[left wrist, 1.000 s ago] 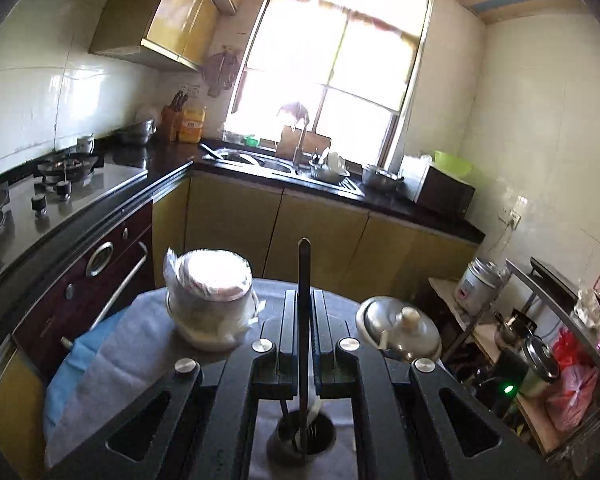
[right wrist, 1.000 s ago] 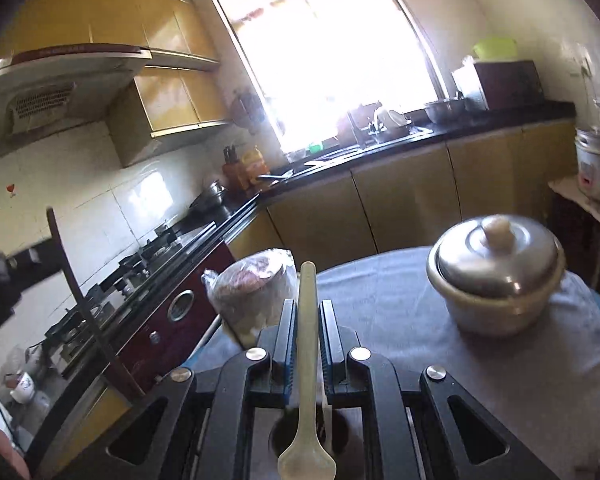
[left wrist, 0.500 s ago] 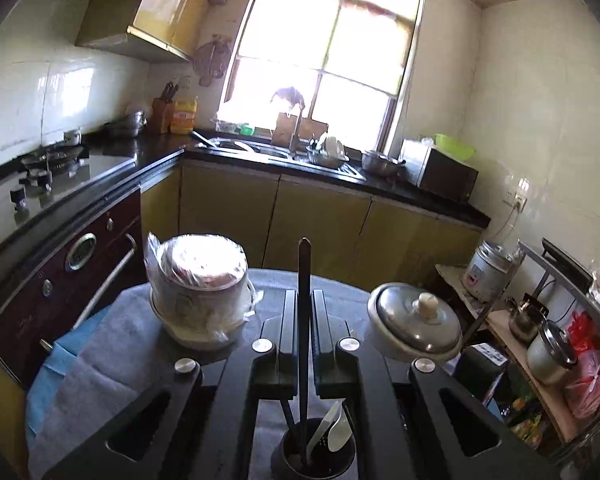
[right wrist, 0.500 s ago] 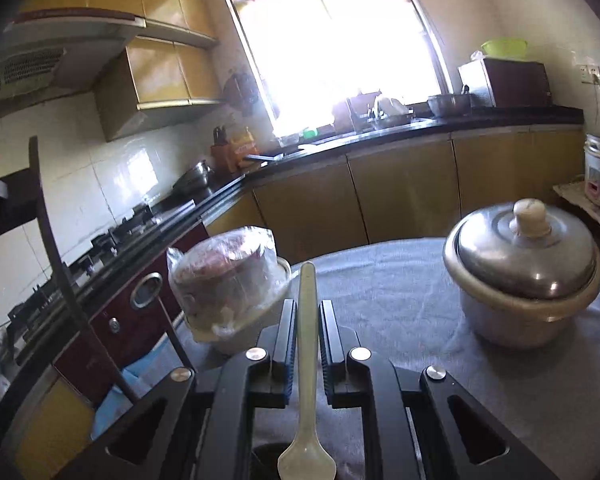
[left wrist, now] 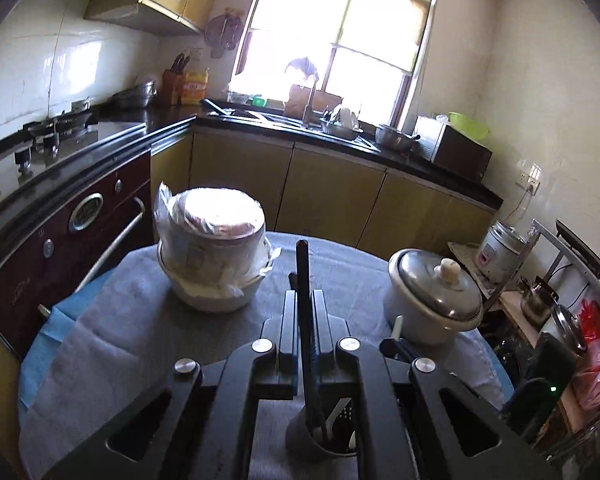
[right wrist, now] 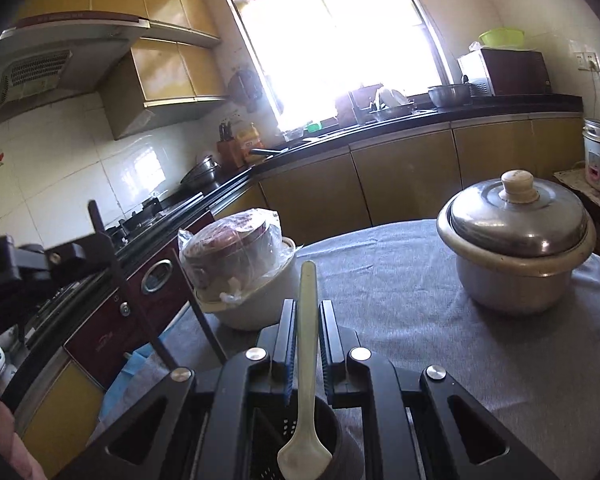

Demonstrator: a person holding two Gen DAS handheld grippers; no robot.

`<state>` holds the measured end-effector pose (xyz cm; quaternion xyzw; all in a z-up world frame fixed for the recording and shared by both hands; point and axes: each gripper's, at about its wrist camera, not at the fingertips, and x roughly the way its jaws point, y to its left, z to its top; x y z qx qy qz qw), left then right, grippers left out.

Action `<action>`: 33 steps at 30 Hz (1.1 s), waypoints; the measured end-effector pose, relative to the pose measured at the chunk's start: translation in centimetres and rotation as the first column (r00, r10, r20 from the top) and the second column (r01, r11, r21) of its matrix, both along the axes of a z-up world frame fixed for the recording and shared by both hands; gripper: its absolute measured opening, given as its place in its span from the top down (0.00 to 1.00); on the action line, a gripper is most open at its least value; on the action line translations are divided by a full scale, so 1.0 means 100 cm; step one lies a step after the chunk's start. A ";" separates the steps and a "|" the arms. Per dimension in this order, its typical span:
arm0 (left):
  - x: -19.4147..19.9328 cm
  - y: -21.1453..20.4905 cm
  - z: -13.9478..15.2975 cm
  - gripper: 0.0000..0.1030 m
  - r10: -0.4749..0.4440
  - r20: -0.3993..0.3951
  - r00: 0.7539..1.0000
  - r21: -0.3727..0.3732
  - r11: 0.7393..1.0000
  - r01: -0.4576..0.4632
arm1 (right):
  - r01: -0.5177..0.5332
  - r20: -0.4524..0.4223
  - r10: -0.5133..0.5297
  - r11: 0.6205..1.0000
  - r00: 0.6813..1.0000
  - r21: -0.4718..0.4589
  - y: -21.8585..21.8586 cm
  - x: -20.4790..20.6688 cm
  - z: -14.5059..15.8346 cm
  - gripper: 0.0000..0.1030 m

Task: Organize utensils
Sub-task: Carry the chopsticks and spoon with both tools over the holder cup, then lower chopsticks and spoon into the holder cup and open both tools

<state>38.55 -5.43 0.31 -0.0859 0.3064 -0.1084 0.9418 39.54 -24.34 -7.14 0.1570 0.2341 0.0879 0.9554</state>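
In the left wrist view my left gripper (left wrist: 305, 300) is shut on a flat black utensil handle (left wrist: 302, 268) that stands upright. Its lower end reaches into a dark utensil holder (left wrist: 298, 438) right under the jaws, where a slotted tool also stands. In the right wrist view my right gripper (right wrist: 307, 312) is shut on a cream spoon (right wrist: 306, 360), bowl end down over the rim of the same holder (right wrist: 338, 434). The left gripper (right wrist: 86, 250) shows at the left there with its black utensil (right wrist: 116, 272). The right gripper's tip (left wrist: 396, 346) shows beside the left one.
A round table with a grey cloth (left wrist: 140, 340) carries a plastic-wrapped pot (left wrist: 212, 256) at the left and a lidded metal pot (left wrist: 436, 300) at the right. Stove and counters lie behind. A cluttered shelf (left wrist: 560, 320) stands at the right. A hand (right wrist: 0, 428) shows at the lower left.
Both grippers have sunk toward the table with their utensils still gripped. The holder now looms larger under each, and the right gripper's tip has come into the left view.
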 end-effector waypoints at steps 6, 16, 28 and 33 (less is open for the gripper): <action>-0.002 0.002 -0.008 0.94 -0.005 -0.033 0.999 0.011 1.000 0.005 | -0.005 -0.026 0.006 1.000 1.000 0.025 -0.007 -0.009 -0.006 0.88; 0.003 0.006 -0.022 0.94 0.002 -0.087 0.996 0.006 1.000 -0.002 | -0.011 -0.066 0.014 0.999 0.998 0.042 -0.009 -0.014 -0.016 0.88; 0.006 0.003 -0.027 0.93 0.011 -0.109 0.994 0.027 1.000 -0.008 | -0.015 -0.089 0.019 0.999 0.996 0.036 -0.008 -0.014 -0.020 0.88; 0.007 0.003 -0.028 0.93 0.014 -0.112 0.994 0.032 0.999 -0.011 | -0.016 -0.092 0.018 0.999 0.996 0.029 -0.008 -0.014 -0.020 0.88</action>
